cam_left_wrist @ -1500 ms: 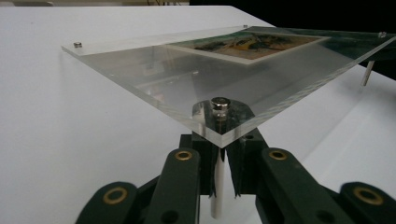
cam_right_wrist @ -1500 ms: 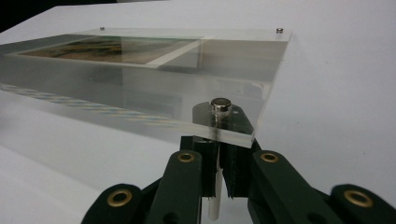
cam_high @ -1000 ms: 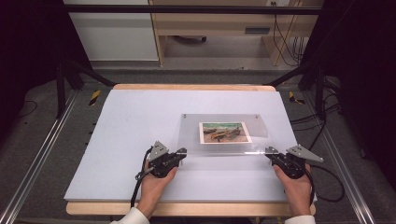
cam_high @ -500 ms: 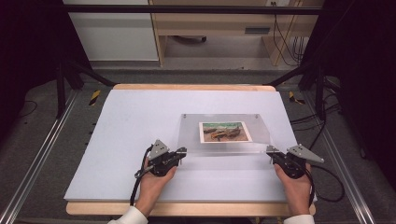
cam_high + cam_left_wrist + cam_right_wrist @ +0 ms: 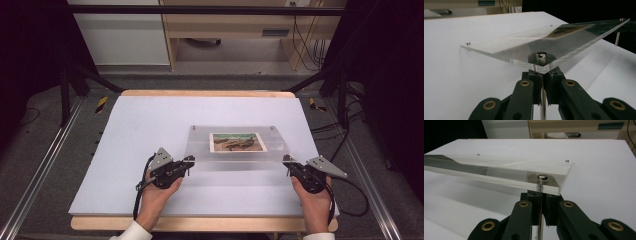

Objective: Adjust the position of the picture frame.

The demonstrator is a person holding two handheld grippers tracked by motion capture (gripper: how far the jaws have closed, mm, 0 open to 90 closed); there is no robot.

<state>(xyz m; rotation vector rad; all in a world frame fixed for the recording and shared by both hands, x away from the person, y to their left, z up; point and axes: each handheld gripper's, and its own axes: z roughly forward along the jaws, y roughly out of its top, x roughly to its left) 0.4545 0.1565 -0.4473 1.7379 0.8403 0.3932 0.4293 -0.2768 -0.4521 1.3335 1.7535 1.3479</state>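
Little changed since the earlier frame: right gripper [image 5: 289,162] jaws just finished closing on a metal post [image 5: 540,185] at the clear frame's [image 5: 235,160] near right corner. Left gripper [image 5: 189,162] jaws clamped on the near left post [image 5: 540,58]. Both hands palm-down, forearms entering from below. Frame with picture [image 5: 237,142] sits mid-surface [image 5: 150,120].

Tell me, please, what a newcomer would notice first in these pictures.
A clear acrylic frame with a small landscape photo inside it lies near the middle of the white table. The left gripper and the right gripper are each shut on a thin metal post under a near corner. In the gripper views a silver cap tops each such corner.
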